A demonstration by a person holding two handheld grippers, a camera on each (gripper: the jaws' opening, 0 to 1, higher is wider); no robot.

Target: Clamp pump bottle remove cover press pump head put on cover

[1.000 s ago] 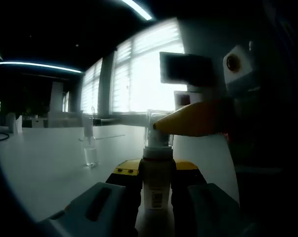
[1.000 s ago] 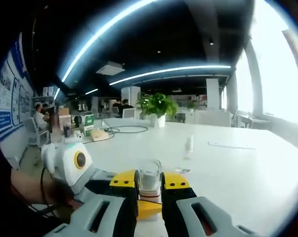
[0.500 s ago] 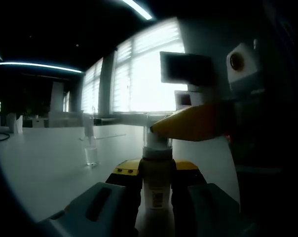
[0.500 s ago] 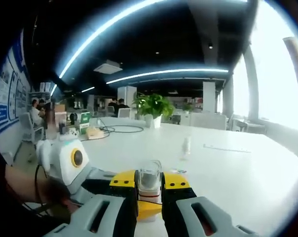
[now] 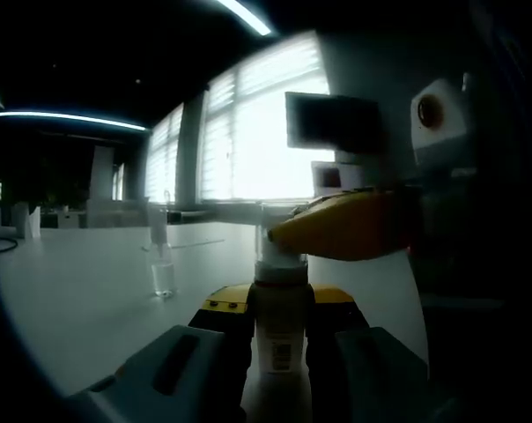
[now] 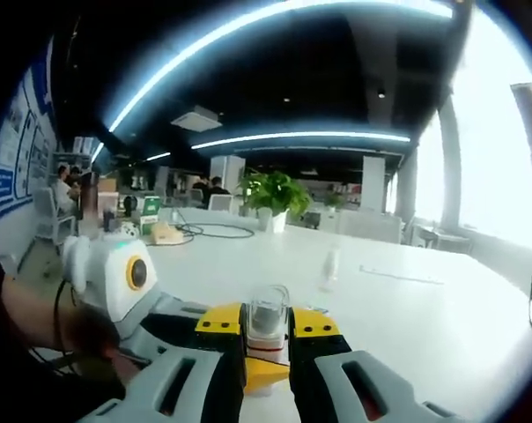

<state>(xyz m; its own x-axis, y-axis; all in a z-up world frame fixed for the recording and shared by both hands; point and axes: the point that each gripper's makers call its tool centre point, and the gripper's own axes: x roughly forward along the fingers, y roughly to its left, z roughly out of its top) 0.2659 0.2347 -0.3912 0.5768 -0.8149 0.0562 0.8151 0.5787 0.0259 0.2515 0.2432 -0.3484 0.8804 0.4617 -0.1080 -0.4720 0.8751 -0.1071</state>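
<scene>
The left gripper (image 5: 279, 330) is clamped on the pump bottle (image 5: 279, 326), upright above the table (image 5: 81, 291). The right gripper (image 6: 266, 339) pinches the clear cover (image 6: 268, 319) (just over the pump head); any tilt could jam or topple it.

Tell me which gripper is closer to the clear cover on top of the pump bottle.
Right. The right gripper is shut on the clear cover atop the pump bottle. The left gripper clamps the bottle's body lower down, below the cover.
</scene>
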